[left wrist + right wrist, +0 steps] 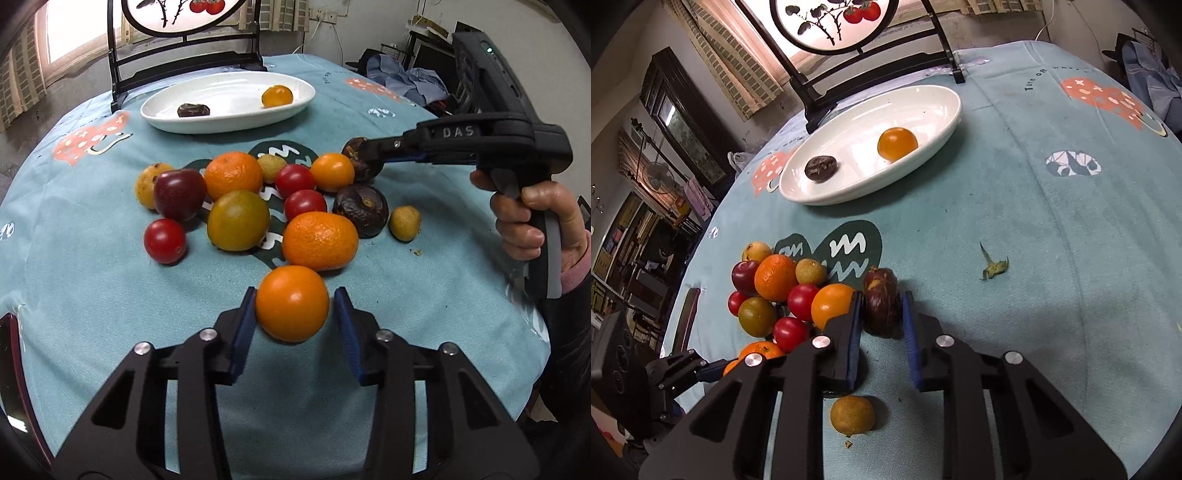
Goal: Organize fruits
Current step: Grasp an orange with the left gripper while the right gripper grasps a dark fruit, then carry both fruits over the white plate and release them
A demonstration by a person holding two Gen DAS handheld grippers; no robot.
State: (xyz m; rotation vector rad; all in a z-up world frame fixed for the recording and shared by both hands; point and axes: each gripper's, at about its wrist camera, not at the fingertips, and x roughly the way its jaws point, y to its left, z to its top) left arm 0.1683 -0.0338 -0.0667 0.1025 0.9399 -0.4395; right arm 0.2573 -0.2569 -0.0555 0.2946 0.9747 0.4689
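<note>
Seen from the left wrist: smooth orange fruit (291,302) lodged between the blue ribbed pads of the left gripper (295,314), left pad against its skin, a sliver of gap at the right pad, so a firm grip cannot be told. Resting on the teal tablecloth (92,277) toward the near edge of the round table, just in front of the main heap.

Seen from the right wrist: wrinkled, dark-brown oval fruit (882,302) clamped upright between the pads of the right gripper (881,314), jaws closed on it, at the right-hand fringe of the pile and touching a glossy orange fruit (833,304).

Behind, clustered mid-table: pebbly-skinned mandarins (320,240), shiny red cherry tomatoes (164,240), a greenish-yellow citrus (238,220), a dark-red plum (180,194), a shrivelled brown fruit (361,210) and small matte yellow-brown fruits (405,223).

Toward the far edge: white glazed oval plate (236,122), shallow and smooth, holding one small orange fruit (277,96) and one dark wrinkled piece (193,110), well apart. Beyond it, a black wooden stand (122,81) with a round painted panel.

Lone rough-skinned yellowish fruit (852,413) on the cloth beneath the right gripper's fingers; a scrap of green leaf (993,266) farther right. A hand (532,218) wrapped round the right gripper's black handle.
</note>
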